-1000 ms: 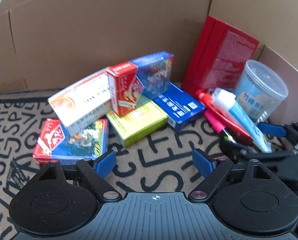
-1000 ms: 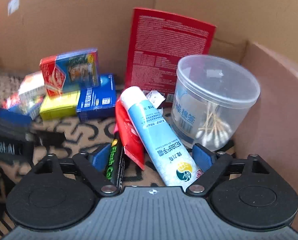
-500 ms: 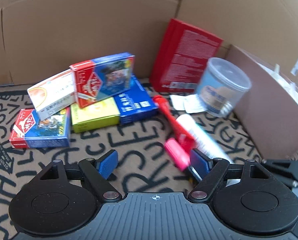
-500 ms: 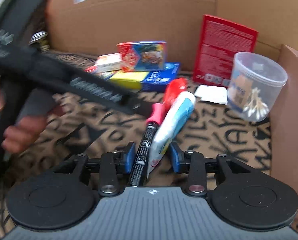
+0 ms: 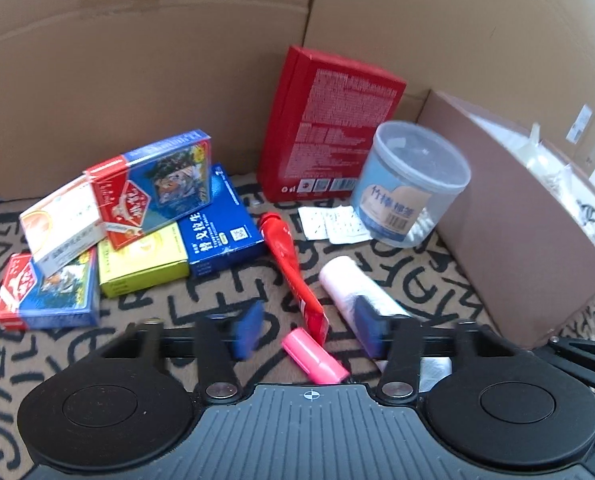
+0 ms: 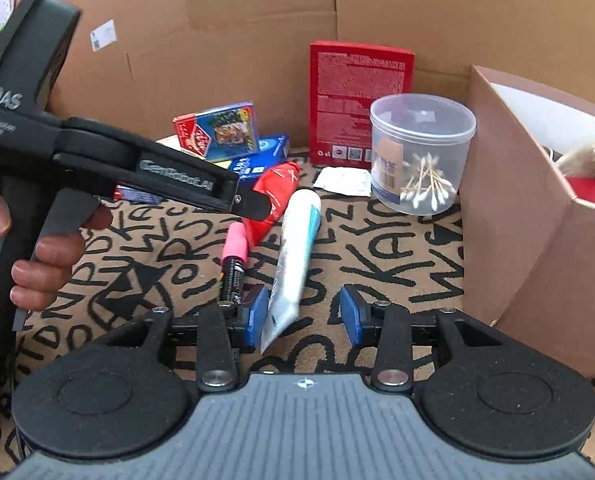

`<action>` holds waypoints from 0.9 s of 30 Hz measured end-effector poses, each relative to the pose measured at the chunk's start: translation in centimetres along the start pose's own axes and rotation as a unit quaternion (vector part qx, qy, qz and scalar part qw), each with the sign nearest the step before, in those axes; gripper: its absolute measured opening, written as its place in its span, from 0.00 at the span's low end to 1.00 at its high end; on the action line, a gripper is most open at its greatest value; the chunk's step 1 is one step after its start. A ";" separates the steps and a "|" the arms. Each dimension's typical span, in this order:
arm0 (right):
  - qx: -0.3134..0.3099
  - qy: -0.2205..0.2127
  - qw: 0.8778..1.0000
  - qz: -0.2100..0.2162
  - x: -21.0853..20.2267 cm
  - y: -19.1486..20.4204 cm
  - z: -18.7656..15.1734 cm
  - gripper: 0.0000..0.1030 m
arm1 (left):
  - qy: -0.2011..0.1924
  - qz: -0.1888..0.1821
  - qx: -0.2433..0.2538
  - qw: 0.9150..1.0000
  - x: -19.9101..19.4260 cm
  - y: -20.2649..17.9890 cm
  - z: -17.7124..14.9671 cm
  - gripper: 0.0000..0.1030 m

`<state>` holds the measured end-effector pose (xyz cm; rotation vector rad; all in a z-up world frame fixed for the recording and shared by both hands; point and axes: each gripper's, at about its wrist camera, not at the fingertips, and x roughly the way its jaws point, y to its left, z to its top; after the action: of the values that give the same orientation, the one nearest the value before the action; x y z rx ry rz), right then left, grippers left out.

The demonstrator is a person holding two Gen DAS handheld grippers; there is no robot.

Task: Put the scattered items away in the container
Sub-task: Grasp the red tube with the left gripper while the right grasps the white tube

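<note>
Now my left gripper (image 5: 309, 330) has just been closing, yet its pads (image 5: 248, 330) stand apart around the pink marker (image 5: 315, 356) and red tube (image 5: 293, 276). My right gripper (image 6: 303, 316) is apart too; the white tube (image 6: 293, 256) leans against its left pad. Right of it stands the brown box (image 6: 537, 248).
</note>
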<state>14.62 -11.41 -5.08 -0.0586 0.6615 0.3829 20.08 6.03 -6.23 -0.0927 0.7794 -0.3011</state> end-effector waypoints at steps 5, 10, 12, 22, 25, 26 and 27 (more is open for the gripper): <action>-0.002 0.004 1.000 -0.007 0.8 -0.2 0.0 0.42 | 0.021 0.002 -0.013 1.000 2.4 0.6 0.2 0.49; 0.008 0.004 1.000 -0.007 1.9 -0.5 0.5 0.43 | 0.016 -0.005 -0.029 0.999 3.5 1.3 0.9 0.49; 0.010 0.005 1.000 -0.011 2.6 -0.5 0.7 0.45 | 0.017 -0.004 -0.030 0.999 3.9 1.4 1.2 0.24; -0.017 0.011 1.000 -0.022 2.6 -0.2 0.4 0.44 | 0.026 -0.003 -0.024 0.999 2.3 1.7 0.2 0.08; -0.026 0.018 0.999 -0.021 1.6 -0.4 -0.2 0.45 | 0.026 0.006 -0.015 1.000 1.6 1.7 -0.1 0.11; -0.030 0.018 0.999 -0.023 1.4 -0.4 -0.2 0.45 | 0.025 0.009 -0.012 1.000 1.4 1.7 -0.2 0.32; -0.033 0.017 0.999 -0.027 1.4 -0.3 -0.2 0.48 | 0.025 0.012 -0.010 1.000 1.2 1.7 -0.3 0.37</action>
<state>15.62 -11.31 -6.10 -0.1454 0.6791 0.3524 21.07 7.27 -7.61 -0.0937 0.8329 -0.2735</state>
